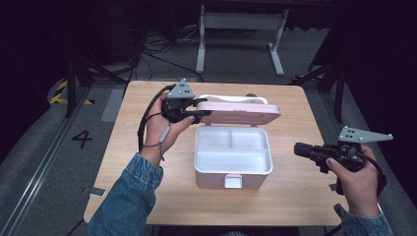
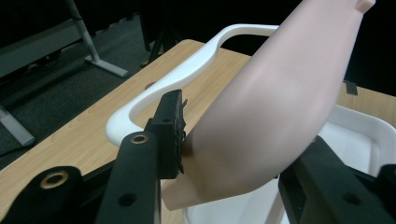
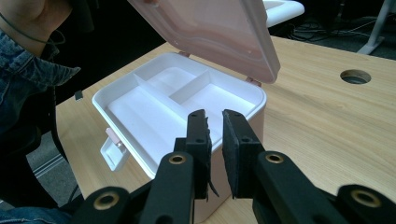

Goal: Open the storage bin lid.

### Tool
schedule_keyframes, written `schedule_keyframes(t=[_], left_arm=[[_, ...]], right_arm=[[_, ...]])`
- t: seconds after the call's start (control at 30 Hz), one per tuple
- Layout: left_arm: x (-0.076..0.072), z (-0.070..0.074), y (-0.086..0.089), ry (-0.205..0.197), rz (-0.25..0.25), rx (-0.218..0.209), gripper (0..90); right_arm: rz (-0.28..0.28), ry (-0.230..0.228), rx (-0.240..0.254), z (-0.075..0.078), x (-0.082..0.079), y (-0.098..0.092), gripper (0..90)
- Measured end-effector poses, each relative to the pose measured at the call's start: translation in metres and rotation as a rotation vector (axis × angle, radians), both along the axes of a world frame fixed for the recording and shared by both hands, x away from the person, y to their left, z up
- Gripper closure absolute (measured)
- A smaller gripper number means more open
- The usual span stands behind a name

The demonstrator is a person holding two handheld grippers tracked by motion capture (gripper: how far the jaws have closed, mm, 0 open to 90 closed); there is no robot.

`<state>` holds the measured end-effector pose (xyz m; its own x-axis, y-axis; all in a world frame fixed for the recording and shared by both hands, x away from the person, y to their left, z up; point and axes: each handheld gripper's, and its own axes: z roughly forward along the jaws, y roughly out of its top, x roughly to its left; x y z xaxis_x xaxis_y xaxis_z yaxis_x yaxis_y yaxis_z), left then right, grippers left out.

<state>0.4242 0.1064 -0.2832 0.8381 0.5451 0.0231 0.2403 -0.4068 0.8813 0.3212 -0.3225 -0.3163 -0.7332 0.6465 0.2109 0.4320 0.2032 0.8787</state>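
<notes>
table (image 1: 147, 196): white box (image 1: 233, 169) sits mid-table, tray empty. pink lid (image 1: 241, 113) raised, roughly half open, more swing left. left gripper (image 1: 196, 114) clamps lid's left edge; right gripper (image 1: 298, 149) nearly together, holding nothing, at box's right.

The left gripper (image 1: 196, 109) is held left of centre in the high view, upper half, its fingers (image 2: 169, 133) pointed right and set on either side of a pink lid's (image 1: 243, 113) edge. The left forearm, in a denim sleeve, rises from the bottom left. The right gripper (image 1: 298, 149) is held level at the right edge, its fingers (image 3: 201, 140) nearly together with nothing between them.
</notes>
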Motion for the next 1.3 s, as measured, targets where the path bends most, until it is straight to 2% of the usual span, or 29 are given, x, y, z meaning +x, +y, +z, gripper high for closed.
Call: schedule_keyframes(t=[0.2,0.3,0.47,0.63,0.93,1.3], left_arm=[[0.006,0.002,0.0,-0.005,0.017,0.006,65.9],[0.01,0.004,-0.002,0.011,0.023,0.009,66.8],[0.015,0.005,-0.003,0.012,0.031,0.016,67.2],[0.025,0.005,-0.003,0.02,0.053,0.009,67.3],[0.042,0.005,-0.007,0.024,0.095,0.024,66.7],[0.064,0.0,-0.011,0.047,0.133,0.03,63.9]], right_arm=[[-0.004,-0.001,0.001,0.0,0.001,-0.002,82.0],[-0.007,0.003,0.006,-0.001,0.001,-0.003,82.0],[-0.006,0.001,0.005,-0.001,0.001,-0.003,82.0],[-0.008,0.004,0.001,-0.001,0.002,-0.003,82.0],[-0.009,0.005,-0.005,-0.003,0.003,-0.002,82.0],[-0.014,0.012,-0.002,-0.004,0.005,-0.005,81.9]])
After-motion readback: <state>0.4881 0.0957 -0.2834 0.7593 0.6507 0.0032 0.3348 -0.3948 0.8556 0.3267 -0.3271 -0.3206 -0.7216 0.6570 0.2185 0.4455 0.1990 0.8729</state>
